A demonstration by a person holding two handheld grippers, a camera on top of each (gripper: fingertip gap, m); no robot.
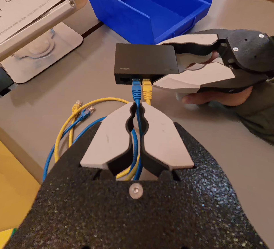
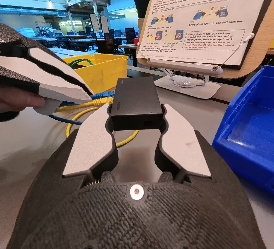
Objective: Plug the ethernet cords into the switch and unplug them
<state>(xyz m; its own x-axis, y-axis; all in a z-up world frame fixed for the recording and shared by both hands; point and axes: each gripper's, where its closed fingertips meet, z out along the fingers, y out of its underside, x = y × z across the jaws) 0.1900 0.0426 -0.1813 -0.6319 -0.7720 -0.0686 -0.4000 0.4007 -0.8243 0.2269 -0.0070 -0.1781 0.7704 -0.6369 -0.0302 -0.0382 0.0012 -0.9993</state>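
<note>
switch: 1 | cords plugged: 2, blue cord, yellow cord

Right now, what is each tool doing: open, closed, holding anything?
Left tool: closed on the blue cord, just behind its plug.
Right tool: closed on the black switch, gripping its sides.

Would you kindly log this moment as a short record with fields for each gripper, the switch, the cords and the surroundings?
left gripper: shut on blue cord, just behind its plug
right gripper: shut on switch, clamping its sides
switch ports: blue plug and yellow plug seated side by side; one port left of them empty
loose ends: both cords' free plugs lie on the table
surroundings: blue bin behind switch, yellow bin, instruction stand
</note>
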